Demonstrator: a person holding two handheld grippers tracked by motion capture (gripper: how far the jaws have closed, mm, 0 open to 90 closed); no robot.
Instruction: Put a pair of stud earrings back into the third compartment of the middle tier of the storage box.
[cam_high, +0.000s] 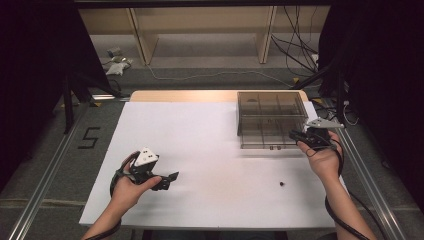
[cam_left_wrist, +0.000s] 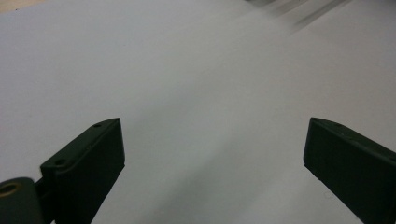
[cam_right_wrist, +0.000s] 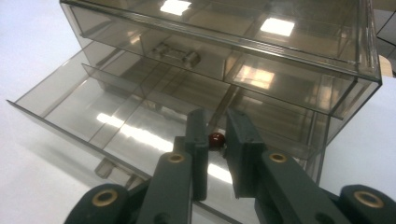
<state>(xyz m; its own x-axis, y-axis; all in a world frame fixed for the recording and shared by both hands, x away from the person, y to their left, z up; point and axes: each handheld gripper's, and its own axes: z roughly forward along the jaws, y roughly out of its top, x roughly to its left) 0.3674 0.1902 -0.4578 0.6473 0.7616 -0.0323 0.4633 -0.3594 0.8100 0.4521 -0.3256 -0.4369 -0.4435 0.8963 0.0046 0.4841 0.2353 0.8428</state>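
A smoky clear plastic drawer cabinet stands at the table's far right. In the right gripper view its lower drawer is pulled out, showing divided compartments, and the upper drawer is pushed in. My right gripper hovers over the open drawer's right part, shut on a small dark red bead pinched between its jaws. In the high view that gripper sits at the cabinet's front right corner. My left gripper rests low over the white table near the left front, jaws wide open and holding nothing.
A small dark bead lies loose on the table in front of the cabinet, near my right forearm. A metal rail runs along the floor left of the table; cables and shelving sit beyond the far edge.
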